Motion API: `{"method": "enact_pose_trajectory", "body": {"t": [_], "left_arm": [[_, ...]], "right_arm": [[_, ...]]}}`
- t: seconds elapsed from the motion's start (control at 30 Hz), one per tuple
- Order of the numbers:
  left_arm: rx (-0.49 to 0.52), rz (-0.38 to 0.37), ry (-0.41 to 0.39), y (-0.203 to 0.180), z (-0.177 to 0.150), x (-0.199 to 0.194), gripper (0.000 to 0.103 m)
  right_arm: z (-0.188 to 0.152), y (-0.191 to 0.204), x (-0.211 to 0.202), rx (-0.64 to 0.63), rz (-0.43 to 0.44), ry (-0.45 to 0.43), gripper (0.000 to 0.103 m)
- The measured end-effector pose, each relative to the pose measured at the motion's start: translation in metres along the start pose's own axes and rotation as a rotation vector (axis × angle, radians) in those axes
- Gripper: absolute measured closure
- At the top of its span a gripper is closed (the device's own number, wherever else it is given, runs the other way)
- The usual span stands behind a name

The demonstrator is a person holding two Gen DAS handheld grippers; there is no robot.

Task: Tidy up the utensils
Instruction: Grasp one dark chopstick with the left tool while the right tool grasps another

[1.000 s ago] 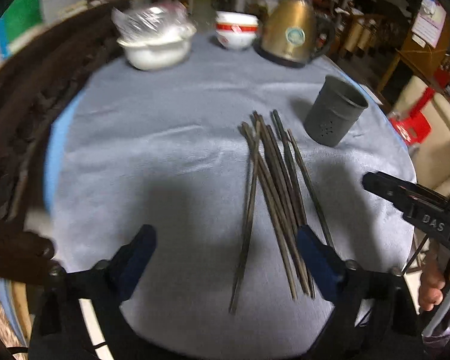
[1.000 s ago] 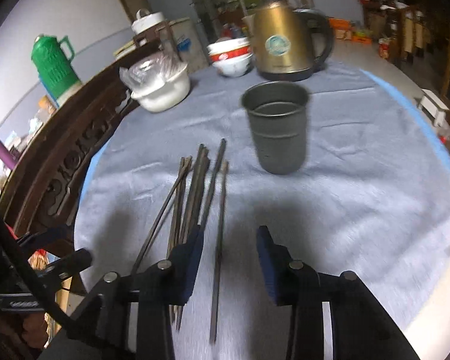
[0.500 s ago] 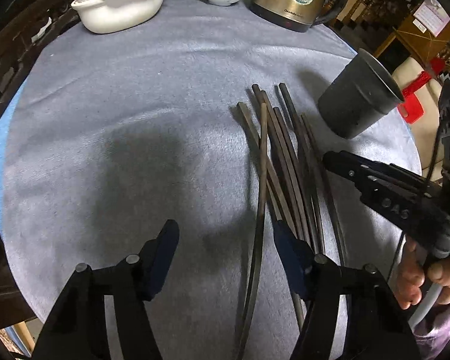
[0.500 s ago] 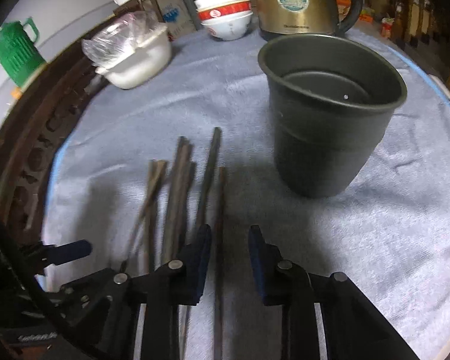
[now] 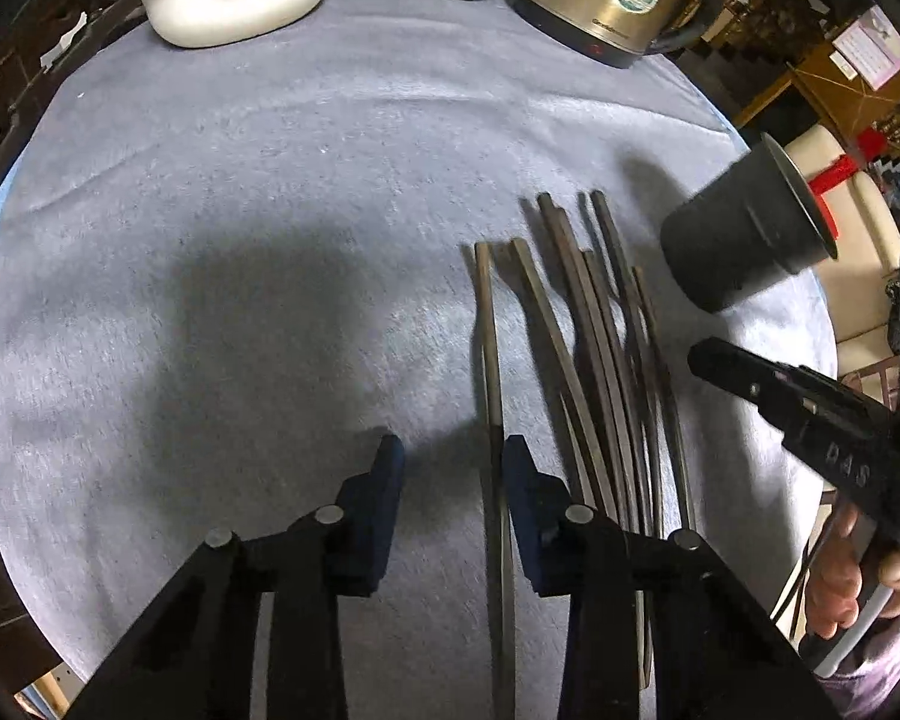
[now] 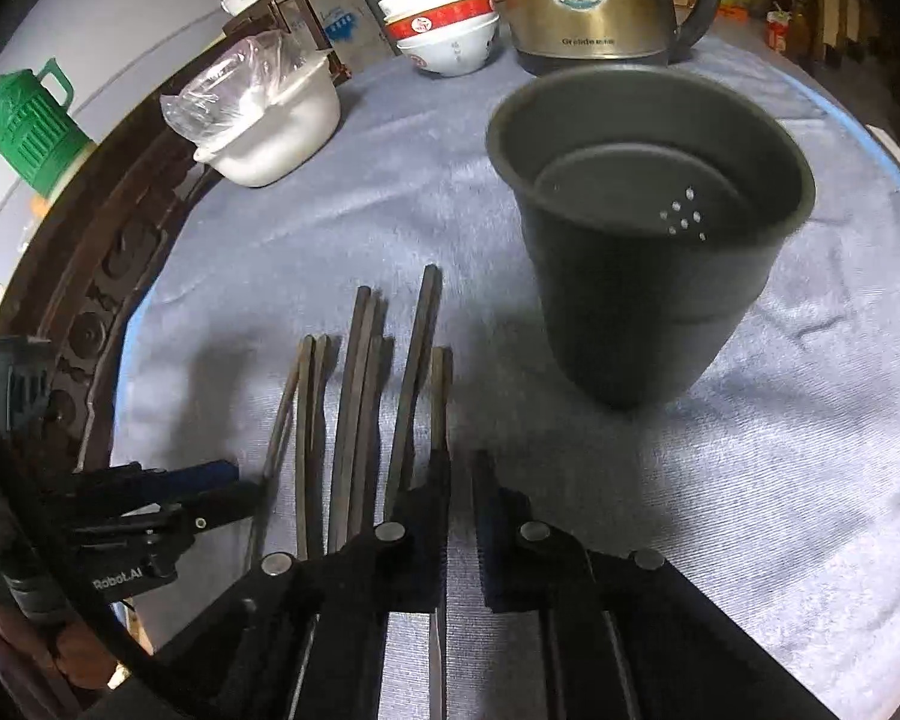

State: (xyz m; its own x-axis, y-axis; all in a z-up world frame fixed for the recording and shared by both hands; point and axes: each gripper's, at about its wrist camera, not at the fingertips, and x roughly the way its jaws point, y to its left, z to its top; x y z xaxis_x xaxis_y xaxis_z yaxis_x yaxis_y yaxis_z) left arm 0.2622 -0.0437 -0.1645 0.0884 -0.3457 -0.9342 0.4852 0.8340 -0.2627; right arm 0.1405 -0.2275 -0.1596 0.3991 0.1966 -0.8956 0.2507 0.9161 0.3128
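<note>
A: Chopsticks (image 5: 576,360): one lot, dark, loose fan on the grey tablecloth (image 5: 240,240), thick ends toward the holder cup (image 5: 744,234), which stands just beside them, upright, nothing in it. Status of the left gripper (image 5: 447,468)?

B: Jaws closing, still apart. Leftmost chopstick (image 5: 489,360) lies between them, hard against the right-hand pad; the other pad has not reached it. Item sits a little apart from the rest of the fan, so it looks like a one-stick pick.

A: Right gripper (image 6: 462,480)?

B: Fingers drawn nearly together on the rightmost chopstick (image 6: 439,396). Whether the pads actually bite I cannot tell; the stick runs along the gap.

A: Handling note for the step?

B: My judgement: finish both squeezes before lifting, keep each pick single, lift straight up so neighbours are not dragged, then tip thick end up over the cup's rim (image 6: 648,84).

A: Risk?

B: Thin sticks, smooth pads: likely to swivel if pinched off-centre.
</note>
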Motion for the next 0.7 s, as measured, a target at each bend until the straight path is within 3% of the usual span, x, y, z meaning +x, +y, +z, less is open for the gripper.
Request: {"method": "enact_pose_trajectory", "body": {"t": [0.13, 0.2, 0.33, 0.4, 0.43, 0.47, 0.57, 0.7], "left_arm": [[-0.003, -0.002, 0.011, -0.001, 0.015, 0.003, 0.063], [0.005, 0.010, 0.012, -0.005, 0.025, 0.008, 0.063], [-0.035, -0.006, 0.005, -0.006, 0.039, 0.012, 0.063], [-0.051, -0.005, 0.000, -0.003, 0.049, 0.016, 0.077], [-0.057, -0.001, 0.002, -0.002, 0.051, 0.017, 0.090], [-0.070, -0.002, 0.001, 0.002, 0.053, 0.017, 0.097], [-0.085, -0.017, -0.011, 0.004, 0.054, 0.019, 0.098], [-0.084, -0.012, -0.079, 0.003, 0.044, -0.010, 0.098]], "right_arm": [[0.001, 0.008, 0.013, -0.019, -0.019, 0.043, 0.089], [-0.002, 0.007, 0.018, -0.012, -0.018, 0.047, 0.081], [-0.002, 0.011, 0.026, -0.046, -0.061, 0.063, 0.080], [0.000, 0.013, 0.030, -0.053, -0.076, 0.067, 0.084], [0.002, 0.014, 0.031, -0.053, -0.086, 0.066, 0.094], [0.004, 0.016, 0.034, -0.056, -0.087, 0.066, 0.096], [0.005, 0.019, 0.026, -0.050, -0.042, 0.033, 0.097], [0.005, 0.028, -0.011, -0.103, 0.018, -0.058, 0.097]]}}
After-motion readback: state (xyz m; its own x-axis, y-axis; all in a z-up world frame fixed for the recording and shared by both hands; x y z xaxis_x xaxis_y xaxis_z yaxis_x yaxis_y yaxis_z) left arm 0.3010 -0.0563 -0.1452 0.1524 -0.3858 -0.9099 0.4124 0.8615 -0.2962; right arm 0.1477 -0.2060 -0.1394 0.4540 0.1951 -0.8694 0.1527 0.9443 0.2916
